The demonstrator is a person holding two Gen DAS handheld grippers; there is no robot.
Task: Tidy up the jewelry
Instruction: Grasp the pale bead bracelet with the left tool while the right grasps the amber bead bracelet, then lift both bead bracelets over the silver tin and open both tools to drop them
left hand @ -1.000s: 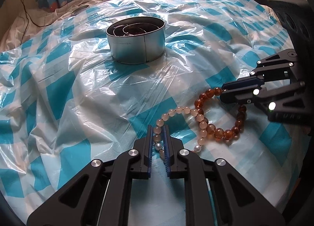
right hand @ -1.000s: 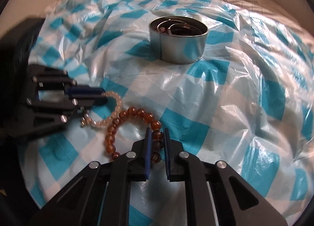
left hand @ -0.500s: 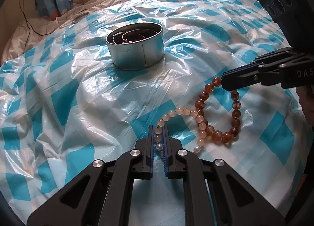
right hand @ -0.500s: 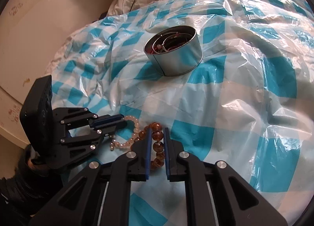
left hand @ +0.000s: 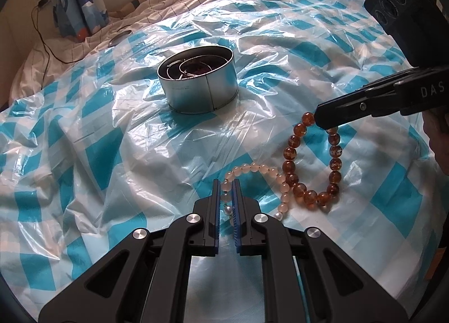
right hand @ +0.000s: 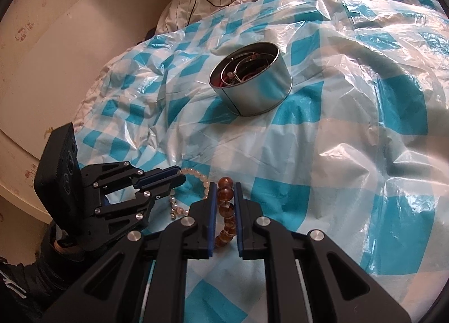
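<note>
Both my grippers angle down at the blue-checked plastic sheet (left hand: 84,132). My left gripper (left hand: 226,185) is clamped on the pale pink bead bracelet (left hand: 252,167), which lies on the sheet. My right gripper (right hand: 224,187) is clamped on the amber bead bracelet (left hand: 335,164), at 3 o'clock of the pink one, lower loop touching it. The round metal tin (left hand: 197,81) with bangles inside sits at 12 o'clock, well apart from both.
</note>
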